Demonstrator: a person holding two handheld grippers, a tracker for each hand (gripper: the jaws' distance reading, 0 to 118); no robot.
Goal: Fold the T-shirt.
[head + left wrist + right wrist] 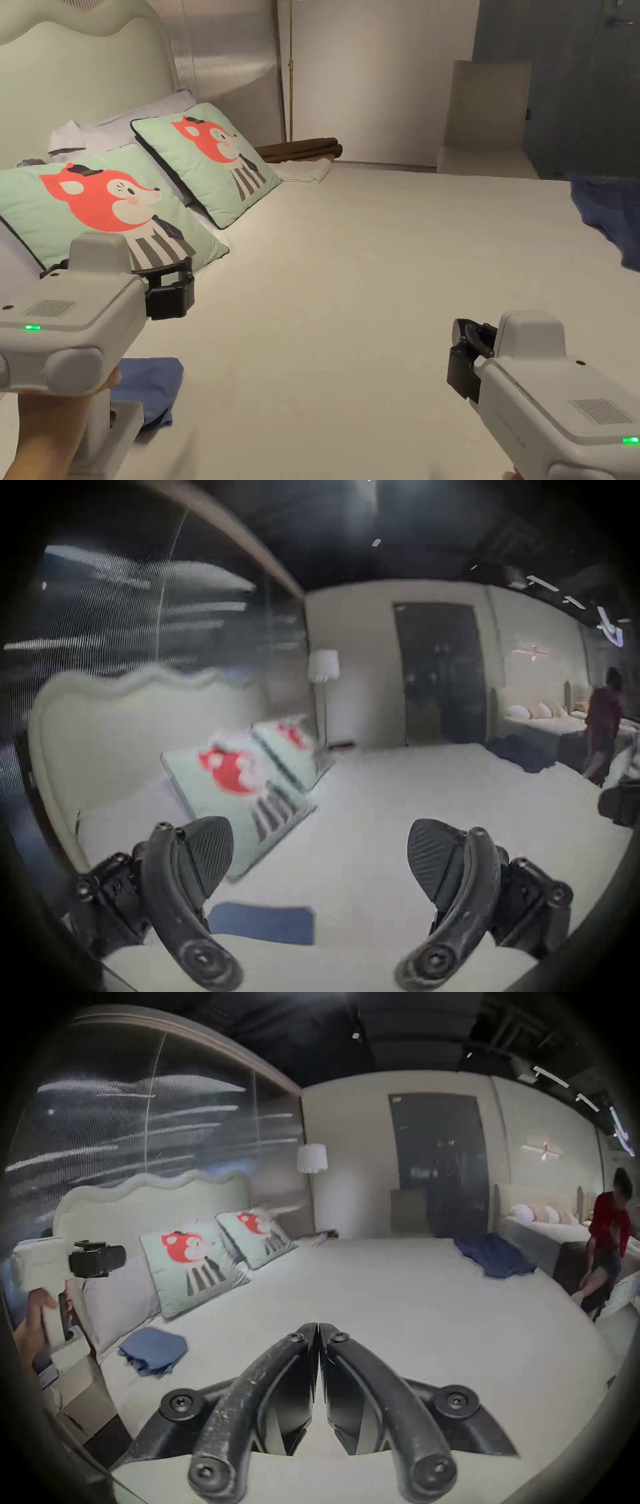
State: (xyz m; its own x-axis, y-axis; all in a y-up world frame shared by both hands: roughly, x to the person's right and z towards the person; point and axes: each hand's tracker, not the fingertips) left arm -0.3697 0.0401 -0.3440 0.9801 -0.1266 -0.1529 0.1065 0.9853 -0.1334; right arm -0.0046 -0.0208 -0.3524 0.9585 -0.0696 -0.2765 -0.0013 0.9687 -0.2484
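Note:
A small folded blue T-shirt (150, 384) lies on the white bed (387, 281) near its left edge, below the pillows. My left gripper (170, 294) hovers above and just beyond it. In the left gripper view its jaws stand wide apart (318, 854) with nothing between them, and the folded blue T-shirt (263, 923) lies below. My right gripper (465, 365) hangs over bare sheet at the lower right; its jaws (318, 1326) are pressed together and hold nothing. A crumpled dark blue garment (609, 212) lies at the bed's far right edge.
Two mint pillows with a red fox print (206, 162) lean against the headboard (75, 69) at the left. Brown and white folded towels (303, 159) sit at the far corner. A person in red (609, 1227) stands past the bed's right side, near another bed.

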